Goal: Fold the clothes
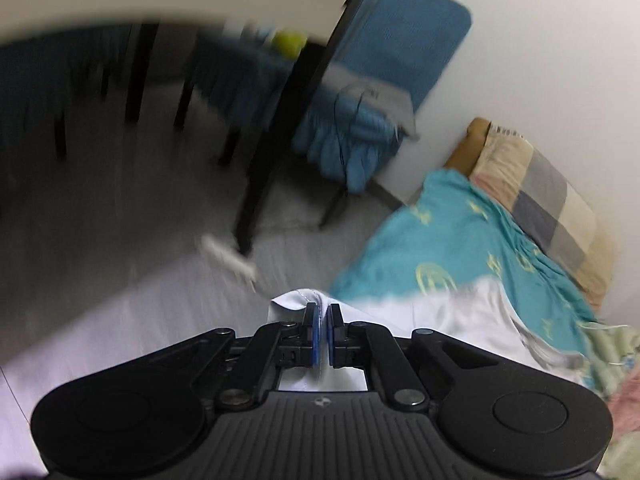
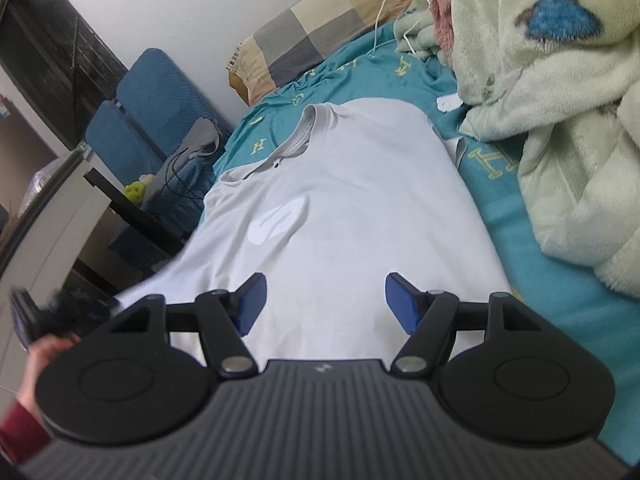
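Observation:
A white T-shirt (image 2: 340,208) lies spread on a teal bedsheet (image 2: 532,240), collar toward the far end, a pale logo on its chest. My right gripper (image 2: 325,304) is open and empty, hovering just above the shirt's lower part. My left gripper (image 1: 323,320) is shut on a corner of the white T-shirt (image 1: 448,316) and holds it lifted off the bed's left edge; the cloth bunches between the blue pads. The left wrist view is blurred.
A checked pillow (image 2: 316,28) lies at the head of the bed. A fluffy pale green blanket (image 2: 560,112) is heaped on the right side. A blue chair (image 1: 392,72) with clothes on it and a dark table leg (image 1: 280,140) stand on the floor left of the bed.

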`<act>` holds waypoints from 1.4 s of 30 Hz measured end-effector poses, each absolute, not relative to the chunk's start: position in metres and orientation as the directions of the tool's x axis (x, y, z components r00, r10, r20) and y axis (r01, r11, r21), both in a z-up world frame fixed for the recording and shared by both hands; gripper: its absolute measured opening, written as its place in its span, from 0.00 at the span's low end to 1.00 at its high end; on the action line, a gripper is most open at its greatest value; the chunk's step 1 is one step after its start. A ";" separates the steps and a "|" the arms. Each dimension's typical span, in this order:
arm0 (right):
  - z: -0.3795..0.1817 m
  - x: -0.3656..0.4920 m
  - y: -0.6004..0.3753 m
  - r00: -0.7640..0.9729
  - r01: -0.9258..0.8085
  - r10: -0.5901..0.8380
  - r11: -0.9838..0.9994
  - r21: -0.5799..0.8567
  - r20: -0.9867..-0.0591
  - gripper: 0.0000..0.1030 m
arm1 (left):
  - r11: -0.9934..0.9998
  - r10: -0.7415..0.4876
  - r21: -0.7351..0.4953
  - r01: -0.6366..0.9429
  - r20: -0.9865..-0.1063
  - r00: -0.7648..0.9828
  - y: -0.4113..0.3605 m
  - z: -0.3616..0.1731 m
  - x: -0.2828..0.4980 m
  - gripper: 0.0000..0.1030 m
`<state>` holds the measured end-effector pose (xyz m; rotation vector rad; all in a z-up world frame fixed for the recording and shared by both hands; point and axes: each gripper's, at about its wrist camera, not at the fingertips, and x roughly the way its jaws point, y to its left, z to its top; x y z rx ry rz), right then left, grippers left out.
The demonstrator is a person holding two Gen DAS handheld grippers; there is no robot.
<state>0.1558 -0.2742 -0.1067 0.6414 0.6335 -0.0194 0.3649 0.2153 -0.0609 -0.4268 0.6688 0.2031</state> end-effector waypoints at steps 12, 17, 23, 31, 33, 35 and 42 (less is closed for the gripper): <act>-0.117 0.182 -0.280 0.809 0.252 0.059 0.865 0.435 -0.585 0.67 | 0.923 0.236 -0.043 -0.381 -0.719 0.654 0.222 -0.099 0.462 0.08; -0.125 0.189 -0.276 0.795 0.252 0.070 0.865 0.434 -0.602 0.67 | 0.946 0.090 -0.131 -0.298 -0.776 0.624 0.224 -0.109 0.409 0.24; -0.115 0.179 -0.270 0.811 0.226 0.080 0.870 0.437 -0.579 0.67 | 0.968 -0.093 -0.196 -0.158 -0.863 0.497 0.226 -0.081 0.294 0.54; -0.093 0.145 -0.263 0.822 0.213 0.108 0.853 0.477 -0.559 0.67 | 0.973 -0.230 -0.213 0.091 -0.941 0.249 0.197 -0.039 0.171 0.58; -0.086 0.133 -0.261 0.824 0.207 0.118 0.847 0.489 -0.554 0.67 | 0.968 -0.224 -0.196 0.154 -0.956 0.190 0.183 -0.041 0.159 0.59; -0.081 0.123 -0.258 0.830 0.197 0.117 0.852 0.484 -0.545 0.67 | 0.972 -0.180 -0.155 0.177 -0.974 0.135 0.172 -0.050 0.153 0.58; -0.084 0.114 -0.262 0.819 0.215 0.076 0.878 0.427 -0.568 0.67 | 0.974 -0.164 -0.154 0.165 -0.985 0.054 0.185 -0.038 0.138 0.16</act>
